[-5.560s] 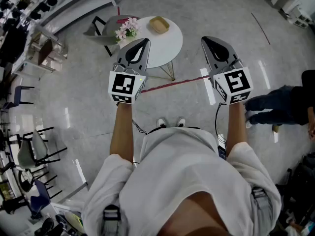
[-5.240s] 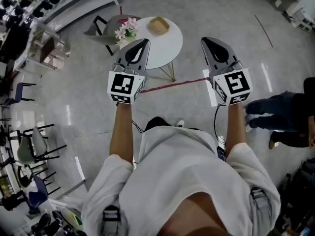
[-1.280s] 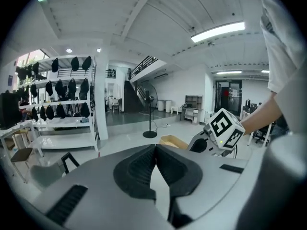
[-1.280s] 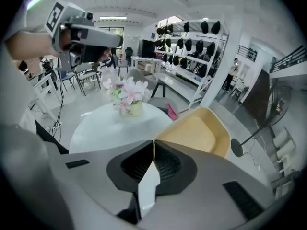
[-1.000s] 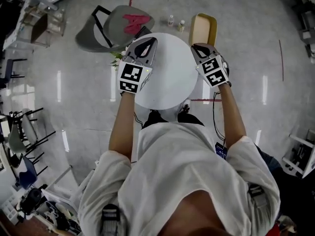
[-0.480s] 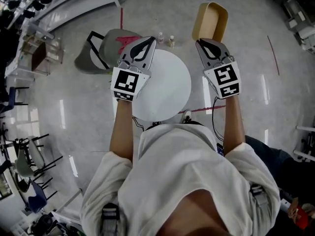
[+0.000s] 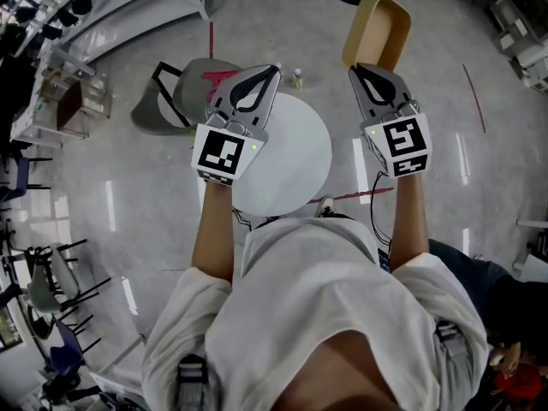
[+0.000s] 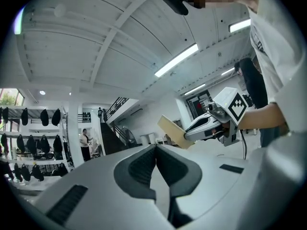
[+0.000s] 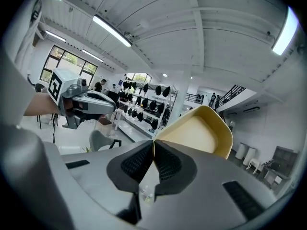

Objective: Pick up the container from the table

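Observation:
A tan, shallow container (image 7: 377, 31) hangs tilted in the air beyond the far right edge of the round white table (image 7: 291, 152). My right gripper (image 7: 364, 68) grips its near rim, and the jaws are closing on that rim. In the right gripper view the container (image 9: 201, 131) rises just past the right gripper's (image 9: 153, 145) pads, its hollow side facing the camera. My left gripper (image 7: 267, 68) hovers over the table's far left edge, shut with nothing in it. In the left gripper view the left gripper's (image 8: 156, 147) pads meet, with the container (image 8: 173, 132) visible to the right.
A grey chair (image 7: 184, 84) with something red on its seat stands on the floor left of the table. A small bottle (image 7: 297, 77) sits on the floor behind the table. Shelving (image 7: 51, 101) lines the far left. A red floor line (image 7: 360, 195) runs under the table.
Both grippers have risen well above the table. The container has gone up with the right gripper and now hangs higher and farther from the tabletop.

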Demonstrator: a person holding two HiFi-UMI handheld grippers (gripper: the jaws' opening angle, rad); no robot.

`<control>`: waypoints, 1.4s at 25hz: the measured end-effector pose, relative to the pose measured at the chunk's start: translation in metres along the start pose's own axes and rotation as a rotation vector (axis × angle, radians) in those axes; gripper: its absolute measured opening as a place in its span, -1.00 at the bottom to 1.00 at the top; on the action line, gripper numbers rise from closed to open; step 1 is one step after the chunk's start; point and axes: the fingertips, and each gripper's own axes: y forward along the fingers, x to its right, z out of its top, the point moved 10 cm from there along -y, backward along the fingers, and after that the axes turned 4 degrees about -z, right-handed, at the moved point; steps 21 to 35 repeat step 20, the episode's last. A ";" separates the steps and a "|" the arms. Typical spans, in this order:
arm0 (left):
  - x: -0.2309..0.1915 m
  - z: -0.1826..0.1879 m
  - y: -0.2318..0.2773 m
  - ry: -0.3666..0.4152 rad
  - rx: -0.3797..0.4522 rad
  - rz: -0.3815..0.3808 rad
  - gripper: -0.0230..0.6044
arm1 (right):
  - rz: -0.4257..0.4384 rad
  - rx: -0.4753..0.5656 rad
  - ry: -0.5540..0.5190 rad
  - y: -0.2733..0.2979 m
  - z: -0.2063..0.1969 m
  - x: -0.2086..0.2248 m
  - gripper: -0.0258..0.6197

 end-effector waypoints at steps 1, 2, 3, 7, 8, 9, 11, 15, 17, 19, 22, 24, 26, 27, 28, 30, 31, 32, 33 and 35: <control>0.001 -0.001 -0.001 -0.002 -0.005 0.002 -0.87 | 0.004 -0.001 0.002 0.000 0.000 -0.001 -0.84; 0.000 -0.003 -0.001 -0.004 -0.008 0.004 -0.87 | 0.008 -0.002 0.004 0.000 0.001 -0.002 -0.84; 0.000 -0.004 -0.002 -0.006 -0.010 0.007 -0.87 | 0.013 -0.003 0.004 0.001 0.003 -0.003 -0.84; -0.005 -0.009 -0.003 -0.015 -0.019 0.017 -0.87 | 0.028 -0.006 -0.010 0.007 0.003 -0.005 -0.84; -0.006 -0.010 -0.003 -0.017 -0.022 0.020 -0.87 | 0.031 -0.007 -0.012 0.008 0.003 -0.006 -0.84; -0.006 -0.011 -0.004 -0.018 -0.025 0.023 -0.87 | 0.035 -0.009 -0.013 0.009 0.003 -0.006 -0.84; -0.007 -0.013 -0.004 -0.019 -0.031 0.031 -0.87 | 0.042 -0.011 -0.018 0.010 0.002 -0.006 -0.84; -0.005 -0.014 -0.004 -0.018 -0.038 0.038 -0.87 | 0.054 -0.010 -0.024 0.010 0.001 -0.007 -0.84; -0.005 -0.014 -0.004 -0.018 -0.041 0.039 -0.87 | 0.062 -0.006 -0.027 0.012 0.001 -0.007 -0.84; -0.005 -0.015 -0.004 -0.018 -0.044 0.041 -0.87 | 0.065 -0.004 -0.030 0.012 0.001 -0.007 -0.84; -0.005 -0.015 -0.004 -0.019 -0.045 0.042 -0.87 | 0.066 -0.002 -0.032 0.013 0.001 -0.007 -0.84; -0.005 -0.015 -0.004 -0.019 -0.045 0.042 -0.87 | 0.066 -0.002 -0.032 0.013 0.001 -0.007 -0.84; -0.005 -0.015 -0.004 -0.019 -0.045 0.042 -0.87 | 0.066 -0.002 -0.032 0.013 0.001 -0.007 -0.84; -0.005 -0.015 -0.004 -0.019 -0.045 0.042 -0.87 | 0.066 -0.002 -0.032 0.013 0.001 -0.007 -0.84; -0.005 -0.015 -0.004 -0.019 -0.045 0.042 -0.87 | 0.066 -0.002 -0.032 0.013 0.001 -0.007 -0.84; -0.005 -0.015 -0.004 -0.019 -0.045 0.042 -0.87 | 0.066 -0.002 -0.032 0.013 0.001 -0.007 -0.84; -0.005 -0.015 -0.004 -0.019 -0.045 0.042 -0.87 | 0.066 -0.002 -0.032 0.013 0.001 -0.007 -0.84; -0.005 -0.015 -0.004 -0.019 -0.045 0.042 -0.87 | 0.066 -0.002 -0.032 0.013 0.001 -0.007 -0.84; -0.005 -0.015 -0.004 -0.019 -0.045 0.042 -0.87 | 0.066 -0.002 -0.032 0.013 0.001 -0.007 -0.84; -0.005 -0.015 -0.004 -0.019 -0.045 0.042 -0.87 | 0.066 -0.002 -0.032 0.013 0.001 -0.007 -0.84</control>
